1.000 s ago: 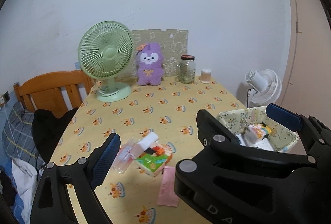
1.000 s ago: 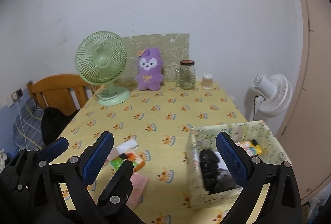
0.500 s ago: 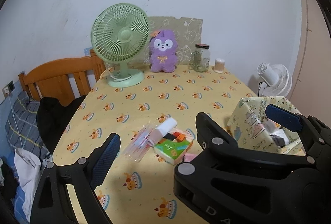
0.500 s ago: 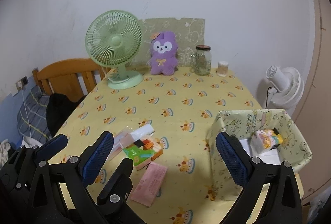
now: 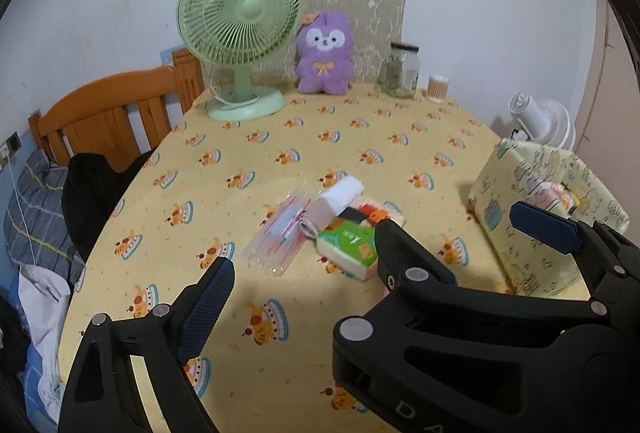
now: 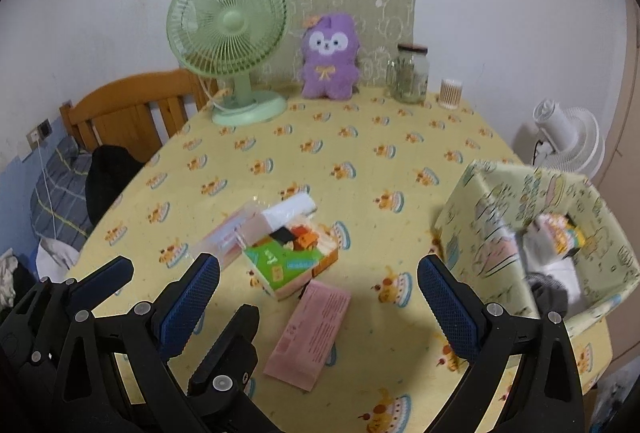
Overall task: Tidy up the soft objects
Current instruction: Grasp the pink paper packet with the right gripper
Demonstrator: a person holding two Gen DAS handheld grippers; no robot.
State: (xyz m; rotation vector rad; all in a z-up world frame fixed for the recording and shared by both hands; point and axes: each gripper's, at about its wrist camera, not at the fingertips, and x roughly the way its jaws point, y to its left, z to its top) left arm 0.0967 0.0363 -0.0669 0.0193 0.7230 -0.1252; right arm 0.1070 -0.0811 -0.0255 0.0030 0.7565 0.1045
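1. Currently we hold both grippers above the near edge of the table [image 6: 360, 153], which wears a yellow cloth with a cake print.
2. Left gripper [image 5: 360, 233]: jaws spread wide, nothing between the pads. In the left wrist view, the right gripper's black frame crosses in front of it.
3. Right gripper [image 6: 320, 285]: jaws spread wide, nothing pinched; its pads sit above the cloth.
4. Soft items lie in a loose pile mid-table: green tissue pack [image 6: 280, 265], white tissue pack [image 6: 290, 211], clear plastic packet [image 5: 280, 237], and an orange-and-black pack [image 6: 304, 237] touching the green one.
5. Pink flat packet [image 6: 316, 329] lies apart from the pile, nearer us, between the right gripper's fingers in the right wrist view.
6. Fabric storage box [image 6: 492, 217] stands at the table's right edge, with several items already inside; we can't tell what they are.
7. Against the far wall: green desk fan [image 6: 230, 21], purple plush toy [image 6: 330, 57], glass jar [image 6: 410, 77].
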